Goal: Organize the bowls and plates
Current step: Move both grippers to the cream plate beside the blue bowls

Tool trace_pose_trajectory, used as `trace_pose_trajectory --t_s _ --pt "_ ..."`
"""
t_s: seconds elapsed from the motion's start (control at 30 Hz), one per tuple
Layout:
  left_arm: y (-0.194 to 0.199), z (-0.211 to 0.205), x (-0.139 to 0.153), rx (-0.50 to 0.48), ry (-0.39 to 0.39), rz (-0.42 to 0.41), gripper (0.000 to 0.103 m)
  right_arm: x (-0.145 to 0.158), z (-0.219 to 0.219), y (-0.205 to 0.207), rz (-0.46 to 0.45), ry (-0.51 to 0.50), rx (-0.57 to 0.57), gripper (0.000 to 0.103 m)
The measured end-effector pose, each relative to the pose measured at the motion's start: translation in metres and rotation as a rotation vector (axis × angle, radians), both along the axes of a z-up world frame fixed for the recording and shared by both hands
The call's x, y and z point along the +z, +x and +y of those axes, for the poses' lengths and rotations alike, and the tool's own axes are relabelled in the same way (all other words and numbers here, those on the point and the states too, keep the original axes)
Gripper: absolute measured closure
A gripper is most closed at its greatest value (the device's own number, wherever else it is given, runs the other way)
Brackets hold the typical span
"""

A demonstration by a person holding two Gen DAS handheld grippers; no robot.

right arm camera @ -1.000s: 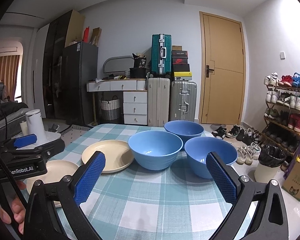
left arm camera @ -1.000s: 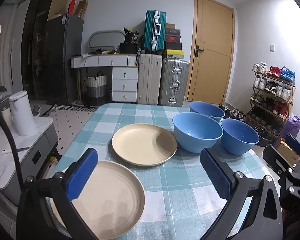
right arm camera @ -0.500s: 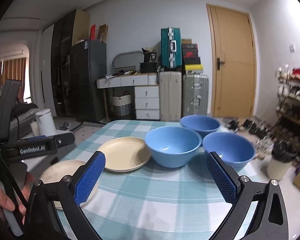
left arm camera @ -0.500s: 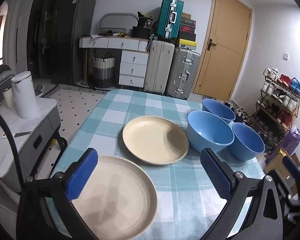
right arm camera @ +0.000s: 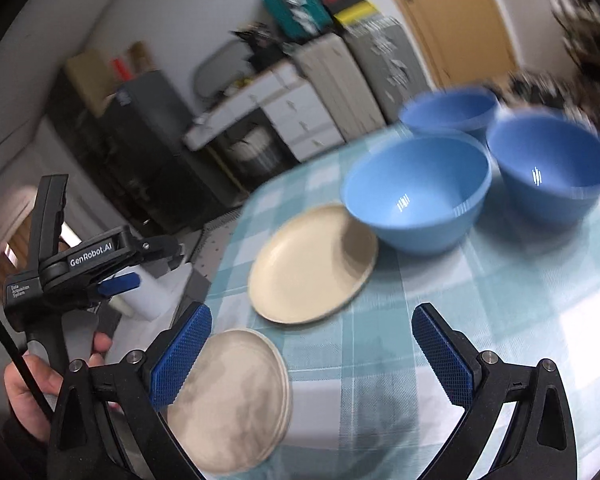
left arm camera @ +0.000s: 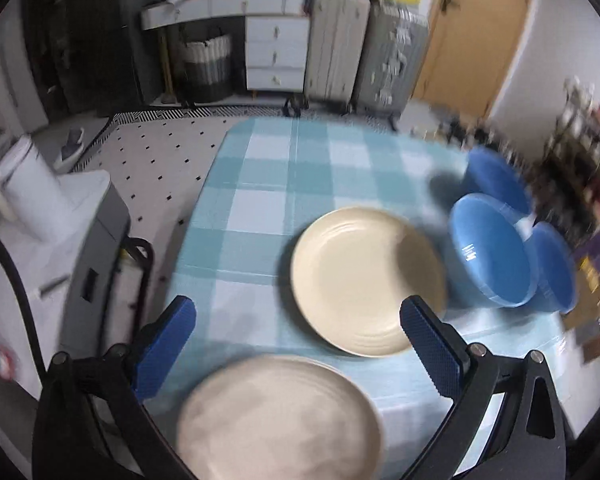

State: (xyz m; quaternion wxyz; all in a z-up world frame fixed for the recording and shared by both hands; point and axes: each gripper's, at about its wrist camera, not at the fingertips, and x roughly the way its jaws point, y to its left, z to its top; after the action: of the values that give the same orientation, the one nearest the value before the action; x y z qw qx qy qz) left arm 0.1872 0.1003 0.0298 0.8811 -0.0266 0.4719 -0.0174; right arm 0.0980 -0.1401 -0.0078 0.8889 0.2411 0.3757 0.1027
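Observation:
Two cream plates lie on the teal checked tablecloth (left arm camera: 260, 184). The near plate (left arm camera: 278, 420) sits just under my left gripper (left arm camera: 299, 312), which is open and holds nothing. The far plate (left arm camera: 366, 284) lies beyond its pads. Three blue bowls stand clustered at the right: a middle bowl (left arm camera: 490, 252), a back bowl (left arm camera: 496, 184) and a right bowl (left arm camera: 552, 268). My right gripper (right arm camera: 311, 316) is open and empty above the cloth, with the near plate (right arm camera: 232, 396) by its left finger and the far plate (right arm camera: 312, 264) ahead. The bowls (right arm camera: 416, 196) stand behind. Both views are blurred by motion.
A grey side cabinet with a white kettle (left arm camera: 32, 200) stands left of the table. White drawers (left arm camera: 276, 52), suitcases (left arm camera: 336, 40) and a wooden door (left arm camera: 472, 32) line the far wall. A hand (right arm camera: 28, 380) holds the left gripper's black body (right arm camera: 88, 258).
Both grippers have tipped downward over the table. The left one now looks down on the plates. The right one has rolled and swung toward the plates. Both stay open.

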Motion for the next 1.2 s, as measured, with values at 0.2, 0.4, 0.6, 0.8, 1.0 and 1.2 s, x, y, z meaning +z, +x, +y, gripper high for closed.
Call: trace_pose_trajectory --t_s 0.2,0.4,0.6,0.8,1.0,1.2 --pt "0.048 -0.004 -0.037 -0.078 0.082 0.118 0.000 -0.031 0.000 0.035 0.096 0.022 -0.057 0.001" --pt "0.078 -0.006 -0.069 -0.098 0.018 0.201 0.000 -0.050 0.004 0.059 0.114 0.052 -0.050 0.002" --pt "0.104 -0.010 -0.093 -0.118 0.019 0.263 0.001 -0.060 0.018 0.076 0.132 0.033 -0.040 0.002" --pt "0.115 -0.011 -0.100 -0.132 0.033 0.246 0.001 -0.063 0.031 0.089 0.118 -0.047 -0.017 0.012" --pt "0.122 -0.011 -0.108 -0.136 -0.019 0.262 0.001 -0.079 0.029 0.097 0.164 -0.003 -0.022 0.015" --pt "0.126 -0.011 -0.116 -0.126 -0.023 0.265 0.002 -0.083 0.030 0.099 0.154 0.029 -0.043 0.023"
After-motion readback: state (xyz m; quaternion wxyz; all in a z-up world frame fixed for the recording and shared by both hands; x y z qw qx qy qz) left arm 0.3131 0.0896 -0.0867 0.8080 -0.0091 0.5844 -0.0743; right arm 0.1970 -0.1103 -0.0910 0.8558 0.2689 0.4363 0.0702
